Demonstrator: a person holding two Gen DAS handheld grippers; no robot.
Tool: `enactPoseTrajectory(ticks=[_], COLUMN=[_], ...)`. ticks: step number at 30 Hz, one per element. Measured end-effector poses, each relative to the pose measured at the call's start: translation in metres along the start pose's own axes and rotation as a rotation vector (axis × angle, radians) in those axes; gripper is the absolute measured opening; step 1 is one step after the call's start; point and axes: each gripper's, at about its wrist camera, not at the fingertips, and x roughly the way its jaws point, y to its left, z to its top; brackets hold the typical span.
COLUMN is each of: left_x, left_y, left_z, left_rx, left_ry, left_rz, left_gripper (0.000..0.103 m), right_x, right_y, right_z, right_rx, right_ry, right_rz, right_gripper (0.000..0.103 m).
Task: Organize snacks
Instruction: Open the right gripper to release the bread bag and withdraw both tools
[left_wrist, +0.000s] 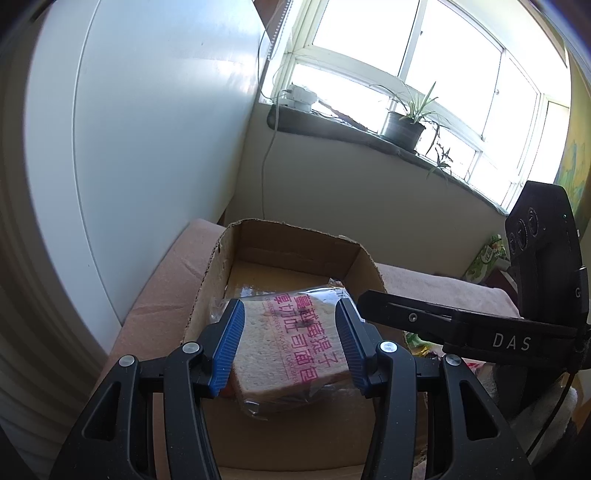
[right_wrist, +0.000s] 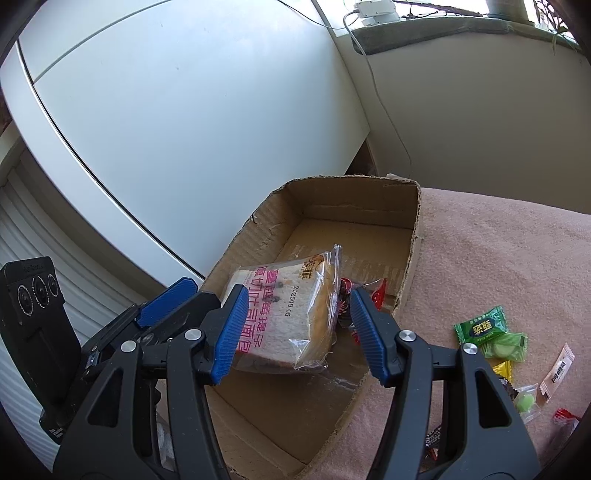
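A: Where do we stand with the bread packet (left_wrist: 291, 343)?

B: In our left wrist view it sits low in the centre of the frame, clamped between the blue pads (left_wrist: 229, 343) of our left gripper (left_wrist: 291, 347). The jaws are about half open, both pads pressed against the packet's sides. It hangs above the near end of the cardboard box (left_wrist: 295, 243).

A: And our right gripper (right_wrist: 299, 332)?

B: Also about half open. In the right wrist view the bread packet (right_wrist: 284, 314) appears between its fingers, close to the left pad (right_wrist: 232, 332), while the right pad stands clear of it. We cannot tell whether that left pad actually touches the wrapper, so we judge that the right gripper holds nothing.

A: Which way does the packet lie?

B: Its long axis runs away from our left fingers toward the top of the frame, in line with the box's length. The box floor lies directly beneath, so we expect the drop to be straight down.

A: And the rest?

B: Loose candies (right_wrist: 491, 332) lie at lower right on the pink cloth (right_wrist: 517, 258), nearer our right gripper.
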Motion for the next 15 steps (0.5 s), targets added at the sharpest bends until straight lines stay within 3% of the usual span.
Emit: enactPoseTrajectory(ticks=[9, 12, 15], left_x=[-0.004, -0.004, -0.001], left_y=[-0.026, -0.038, -0.051], left_z=[0.0, 0.0, -0.003], left_rx=[0.049, 0.073, 0.094], left_ry=[-0.014, -0.012, 0.001], left_rz=[-0.022, -0.039, -0.063], left_gripper=[0.049, 0.049, 0.049], right_x=[-0.033, -0.054, -0.078], right_y=[-0.009, -0.019, -0.033], right_z=[-0.008, -0.014, -0.021], right_rx=[-0.063, -0.088, -0.1], right_ry=[-0.022, -0.053, -0.084], right_rz=[-0.073, -0.118, -0.157], right_gripper=[0.062, 0.073, 0.076])
